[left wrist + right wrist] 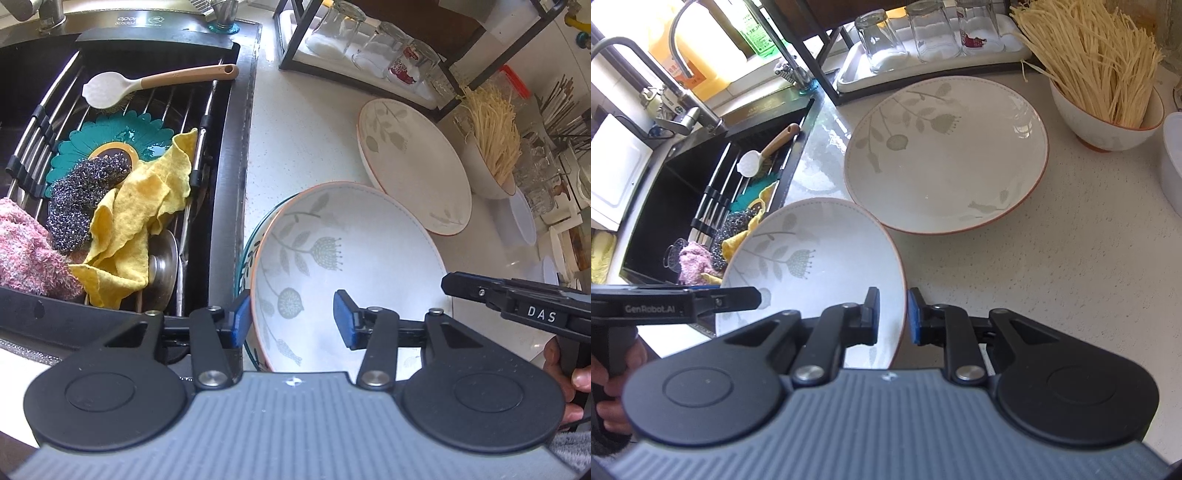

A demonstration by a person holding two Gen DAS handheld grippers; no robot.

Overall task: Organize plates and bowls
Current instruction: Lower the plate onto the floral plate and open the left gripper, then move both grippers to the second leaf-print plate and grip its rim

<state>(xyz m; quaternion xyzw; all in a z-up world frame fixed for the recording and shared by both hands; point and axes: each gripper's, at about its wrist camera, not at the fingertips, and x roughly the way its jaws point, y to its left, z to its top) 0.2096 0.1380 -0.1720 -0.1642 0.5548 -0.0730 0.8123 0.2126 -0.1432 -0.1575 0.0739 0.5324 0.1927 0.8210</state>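
A white floral plate with an orange rim (351, 236) (820, 251) is tilted above the counter. My right gripper (893, 314) is shut on its right rim. My left gripper (291, 317) is open, its jaws standing either side of the plate's left rim, with one blue pad (238, 317) outside it. Under the tilted plate lies a plate with a teal pattern (246, 254), mostly hidden. A second floral plate (413, 166) (945, 155) lies flat on the counter further back.
A sink (236, 155) at left holds a rack with a yellow cloth (140, 206), scourers, a teal mat and a spoon (155, 81). A glass tray rack (923, 48) stands behind. A bowl of noodles (1104, 107) sits at right.
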